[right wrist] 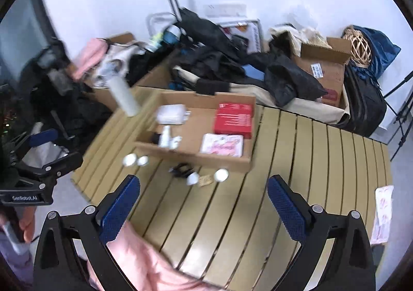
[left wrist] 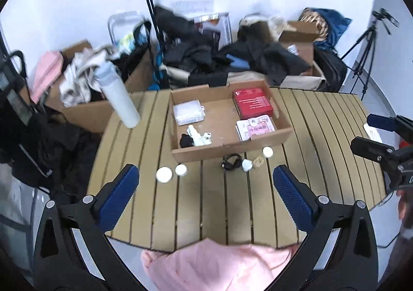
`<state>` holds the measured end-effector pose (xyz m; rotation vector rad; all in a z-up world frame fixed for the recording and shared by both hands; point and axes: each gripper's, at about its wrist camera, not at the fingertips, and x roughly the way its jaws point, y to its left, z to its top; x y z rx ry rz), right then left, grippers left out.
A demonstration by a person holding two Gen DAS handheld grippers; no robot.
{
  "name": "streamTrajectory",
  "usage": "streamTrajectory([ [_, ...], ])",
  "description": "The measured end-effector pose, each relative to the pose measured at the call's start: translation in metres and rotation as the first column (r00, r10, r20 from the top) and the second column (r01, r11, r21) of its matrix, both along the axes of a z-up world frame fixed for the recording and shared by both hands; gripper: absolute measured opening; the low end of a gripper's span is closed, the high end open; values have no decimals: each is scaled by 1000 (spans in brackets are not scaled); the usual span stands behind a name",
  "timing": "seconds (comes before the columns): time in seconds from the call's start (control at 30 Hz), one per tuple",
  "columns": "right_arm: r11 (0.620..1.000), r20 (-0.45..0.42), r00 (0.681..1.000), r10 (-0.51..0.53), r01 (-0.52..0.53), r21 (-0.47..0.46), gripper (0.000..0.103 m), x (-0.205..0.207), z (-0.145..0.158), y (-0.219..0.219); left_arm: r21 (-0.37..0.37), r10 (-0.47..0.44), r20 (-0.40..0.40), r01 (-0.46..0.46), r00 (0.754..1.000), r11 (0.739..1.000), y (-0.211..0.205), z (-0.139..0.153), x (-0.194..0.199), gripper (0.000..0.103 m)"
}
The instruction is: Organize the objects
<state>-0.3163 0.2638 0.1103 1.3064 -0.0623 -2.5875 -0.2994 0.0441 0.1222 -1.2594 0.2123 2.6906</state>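
Pink cloth (left wrist: pixel 219 265) nearest, both grippers (left wrist: pixel 206 182) (right wrist: pixel 204 192) spread empty, cardboard tray (left wrist: pixel 227 147) holding red box (left wrist: pixel 253 102)

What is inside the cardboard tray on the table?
Inside the tray: red box, pink packet, clear pouch, small white and black items. Whatever lies under these is hidden.

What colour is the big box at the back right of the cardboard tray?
Red, with white print on top. The box shows best in the left wrist view.
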Motion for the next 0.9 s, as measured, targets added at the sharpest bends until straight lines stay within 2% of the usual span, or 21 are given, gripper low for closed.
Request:
streamTrajectory([
  [0.13,1000,-112,994,1,2,25,100,86,1,-6,7,-37,-129,38,991,999,-16,3,87,103],
  [0.27,999,-242,970,-1,13,50,100,171,-8,-15,-1,-1,-244,1,970,1000,-33,-8,164,103],
  [0.33,998,-293,956,-7,25,59,101,215,-24,-22,-18,4,-286,-9,958,1000,-41,-20,203,103],
  [0.37,997,-297,955,-18,39,66,102,230,-33,-26,-20,13,-286,-19,958,1000,-45,-27,216,103],
  [0.43,997,-270,962,-31,50,62,102,265,-62,-36,28,62,-275,-56,959,998,-55,-49,250,103],
  [0.5,1000,-247,969,-15,19,14,102,290,-89,-45,68,101,-258,-86,961,994,-62,-72,272,103],
  [0.53,1000,-216,976,9,-9,-1,102,297,-104,-52,70,124,-219,-111,968,991,-65,-89,280,103],
  [0.63,997,-178,983,45,-34,62,102,304,-127,-69,43,112,-135,-108,984,993,-65,-112,280,103],
  [0.7,993,-164,984,75,-59,101,102,303,-134,-77,42,134,-127,-129,983,991,-70,-116,279,103],
  [0.9,995,-250,967,58,-37,88,102,311,-118,-70,84,142,-131,-132,981,988,-76,-117,282,103],
])
